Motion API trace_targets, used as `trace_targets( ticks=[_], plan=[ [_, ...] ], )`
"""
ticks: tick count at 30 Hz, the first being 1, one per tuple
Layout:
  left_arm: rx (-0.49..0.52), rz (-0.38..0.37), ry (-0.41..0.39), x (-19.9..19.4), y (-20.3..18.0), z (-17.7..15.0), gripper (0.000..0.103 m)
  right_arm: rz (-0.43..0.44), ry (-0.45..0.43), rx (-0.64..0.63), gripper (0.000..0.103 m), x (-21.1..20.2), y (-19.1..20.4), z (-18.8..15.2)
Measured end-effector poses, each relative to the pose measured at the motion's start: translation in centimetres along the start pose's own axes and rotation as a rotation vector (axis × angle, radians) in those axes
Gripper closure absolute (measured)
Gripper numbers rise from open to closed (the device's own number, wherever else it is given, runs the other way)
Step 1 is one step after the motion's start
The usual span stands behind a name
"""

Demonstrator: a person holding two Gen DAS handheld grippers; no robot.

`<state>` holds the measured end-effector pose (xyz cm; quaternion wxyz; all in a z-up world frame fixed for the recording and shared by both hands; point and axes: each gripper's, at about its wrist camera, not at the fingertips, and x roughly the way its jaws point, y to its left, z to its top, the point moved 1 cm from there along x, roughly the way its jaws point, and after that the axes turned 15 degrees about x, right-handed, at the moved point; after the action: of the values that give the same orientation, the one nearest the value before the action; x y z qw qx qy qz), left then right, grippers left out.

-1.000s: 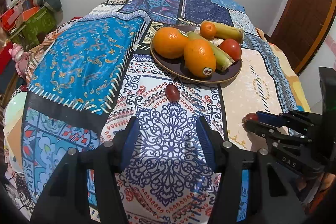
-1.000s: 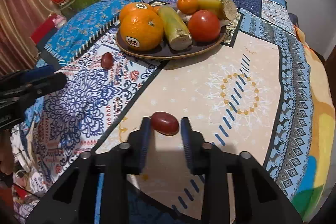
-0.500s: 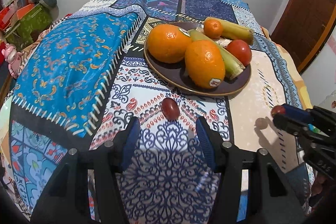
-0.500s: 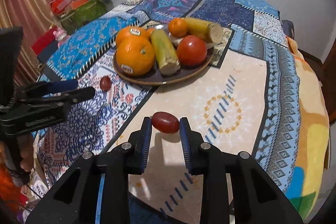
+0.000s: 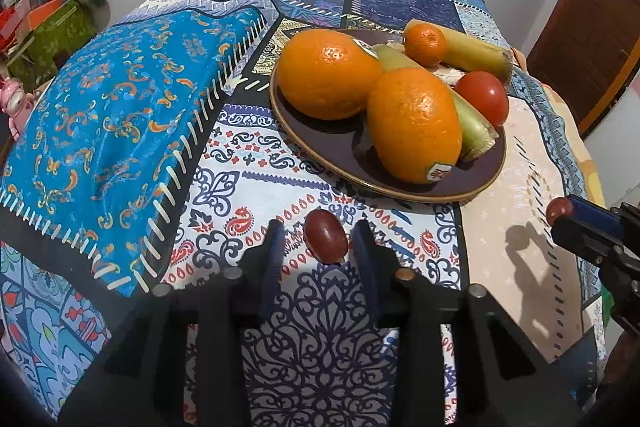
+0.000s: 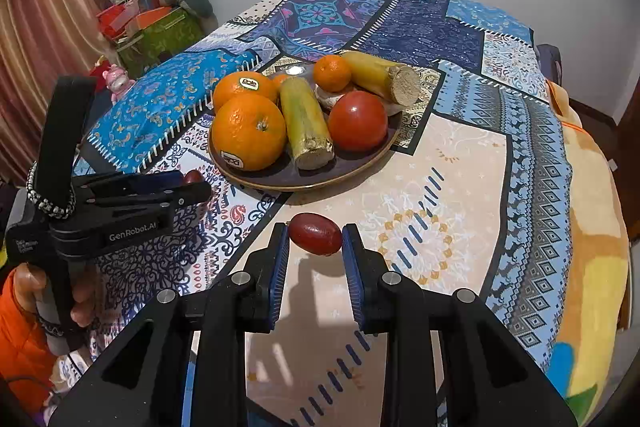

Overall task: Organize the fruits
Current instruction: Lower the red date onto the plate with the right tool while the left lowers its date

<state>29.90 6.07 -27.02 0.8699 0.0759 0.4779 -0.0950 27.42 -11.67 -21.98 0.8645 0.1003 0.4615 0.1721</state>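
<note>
two dark red fruits, one at each gripper, near the plate.
right gripper [image 6: 315, 251] held one red fruit [image 6: 315, 238] clamped in its jaws above the tabletop [image 6: 460, 163]. second red fruit [image 5: 325, 241] lay on the cloth between the left gripper [image 5: 319, 255] jaws, parted, gaps either side. plate [image 5: 320, 147] of oranges just beyond.

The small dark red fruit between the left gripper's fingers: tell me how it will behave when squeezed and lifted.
The small red fruit is oval and smooth, so it would probably roll on the cloth if nudged. Its glossy skin may slip between the left gripper fingers, which flank it with gaps. It looks light; a gentle squeeze seems wise.
</note>
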Motion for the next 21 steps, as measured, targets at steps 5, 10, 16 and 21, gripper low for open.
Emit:
trace_targets(
  ticks=[5,10,16,21],
  plan=[
    [-0.01,-0.02,-0.006,-0.1,0.1,-0.1,0.083,0.001,0.003,0.001,0.078,0.0,-0.1,0.0],
    [0.003,0.001,-0.01,-0.9,-0.2,-0.2,0.084,0.0,-0.003,-0.001,0.078,-0.1,0.0,0.2],
    [0.015,0.023,-0.046,-2.6,0.0,0.2,0.084,0.002,-0.017,-0.003,0.078,-0.4,0.1,0.8],
    [0.016,0.026,-0.078,-3.5,0.4,1.2,0.084,0.006,-0.027,-0.007,0.078,-0.1,0.3,1.6]
  ],
)
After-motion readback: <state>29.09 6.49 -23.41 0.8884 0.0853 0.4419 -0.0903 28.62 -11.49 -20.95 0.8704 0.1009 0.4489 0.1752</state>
